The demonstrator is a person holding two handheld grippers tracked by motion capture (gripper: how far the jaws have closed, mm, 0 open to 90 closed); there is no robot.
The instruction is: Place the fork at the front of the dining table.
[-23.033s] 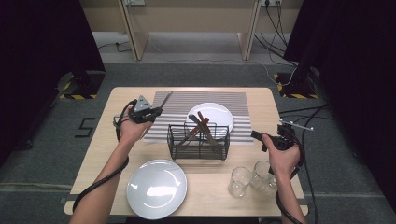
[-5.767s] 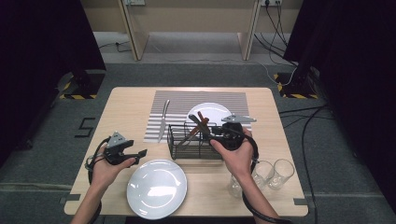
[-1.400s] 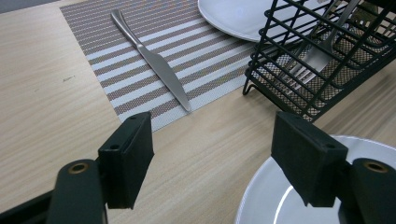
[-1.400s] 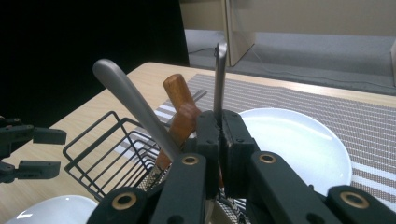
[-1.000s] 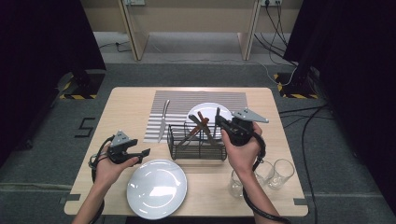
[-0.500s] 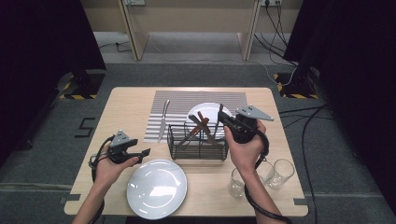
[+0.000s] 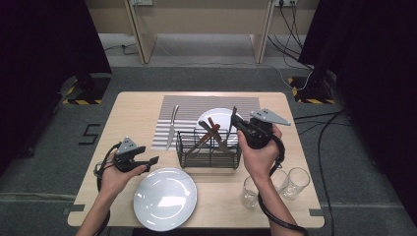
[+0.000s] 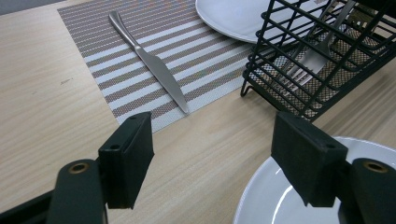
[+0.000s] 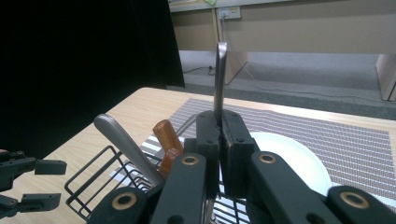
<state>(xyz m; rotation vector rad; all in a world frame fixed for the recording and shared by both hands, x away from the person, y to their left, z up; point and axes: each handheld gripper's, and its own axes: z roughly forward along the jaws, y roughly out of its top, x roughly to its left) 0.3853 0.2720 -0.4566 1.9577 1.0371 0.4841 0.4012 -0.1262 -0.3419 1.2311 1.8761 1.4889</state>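
Within the last second the right claw [image 7: 235, 123], clenched on a steel utensil handle [image 9: 219, 79], had raised it higher above the wire cutlery basket [image 7: 209, 152], nearly clearing it for the placemat [image 7: 196, 105]. The left claw [image 8: 212, 163] hung released beside the near plate [image 7: 164, 199].

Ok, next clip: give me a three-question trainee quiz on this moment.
1. True or false: the left gripper has its jaws apart with nothing between them.
2. What does the right gripper hold? A) a thin metal utensil handle B) a glass C) a plate
3. Fill in: the knife lies on the striped ____, beside the rack.

Key: 1 true. 2 A: the pads are shut on the handle, which stands upright above the rack; its working end is hidden. 3 mat.
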